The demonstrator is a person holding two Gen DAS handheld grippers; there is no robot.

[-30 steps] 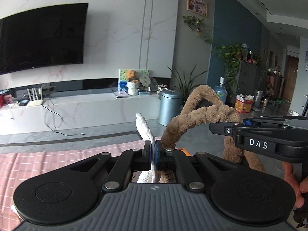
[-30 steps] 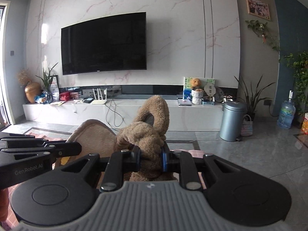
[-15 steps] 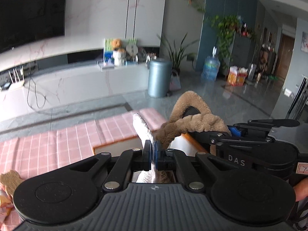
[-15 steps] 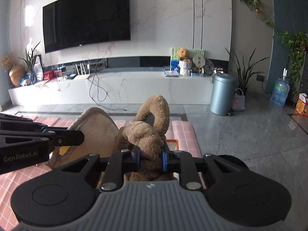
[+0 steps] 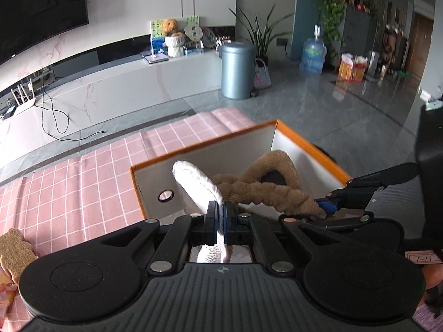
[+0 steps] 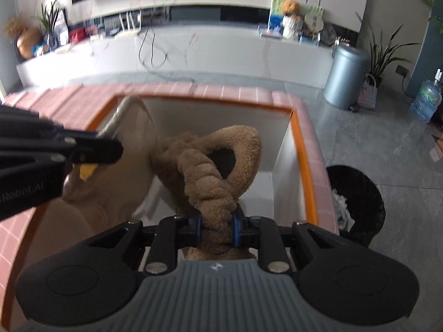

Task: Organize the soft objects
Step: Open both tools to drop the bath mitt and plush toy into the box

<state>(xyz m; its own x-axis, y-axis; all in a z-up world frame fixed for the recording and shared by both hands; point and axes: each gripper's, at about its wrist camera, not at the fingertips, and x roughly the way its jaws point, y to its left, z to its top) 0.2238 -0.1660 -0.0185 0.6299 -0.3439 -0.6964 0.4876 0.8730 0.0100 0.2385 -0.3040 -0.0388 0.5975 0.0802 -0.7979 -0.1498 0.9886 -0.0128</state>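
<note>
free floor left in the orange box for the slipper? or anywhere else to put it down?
Free: white box floor between the brown slipper and the orange-rimmed right wall; also pink checked cloth left of the box, up to the brown felt piece. Crowded: the box's left side, filled by beige plush under the left gripper.

Gripper body hides the plush slipper (image 6: 218,171) heel.

Fuzzy brown plush slipper (image 6: 221,166), glossy box (image 5: 221,149)
</note>
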